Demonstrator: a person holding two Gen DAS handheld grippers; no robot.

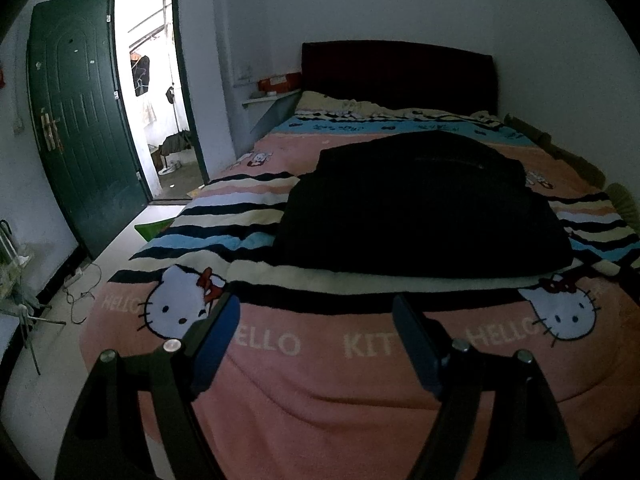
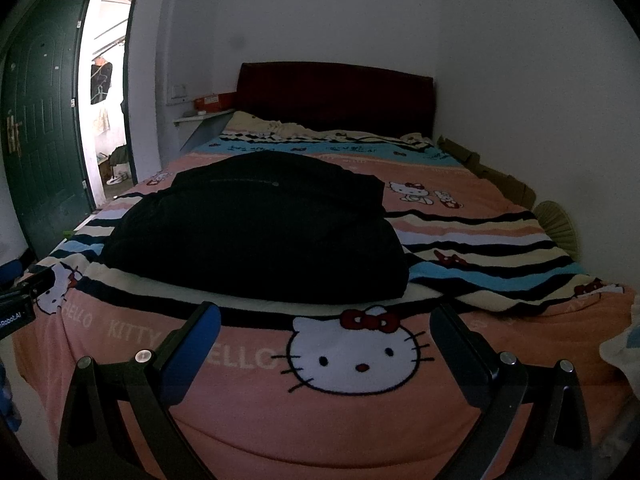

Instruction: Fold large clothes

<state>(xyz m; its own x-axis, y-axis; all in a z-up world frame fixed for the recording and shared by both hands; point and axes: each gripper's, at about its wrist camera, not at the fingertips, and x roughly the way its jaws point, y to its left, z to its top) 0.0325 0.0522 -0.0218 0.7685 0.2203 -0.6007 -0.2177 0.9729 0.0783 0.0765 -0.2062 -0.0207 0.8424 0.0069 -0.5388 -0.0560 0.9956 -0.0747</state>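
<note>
Both grippers hang over the foot of the bed with jaws spread wide and nothing between them: the left gripper (image 1: 316,314) and the right gripper (image 2: 326,322) each frame bare pink blanket (image 1: 320,400). Ahead of both, well clear of the fingertips, a dark garment (image 2: 256,232) lies bunched on the striped part of the blanket, before the dark red headboard (image 1: 400,72).
</note>
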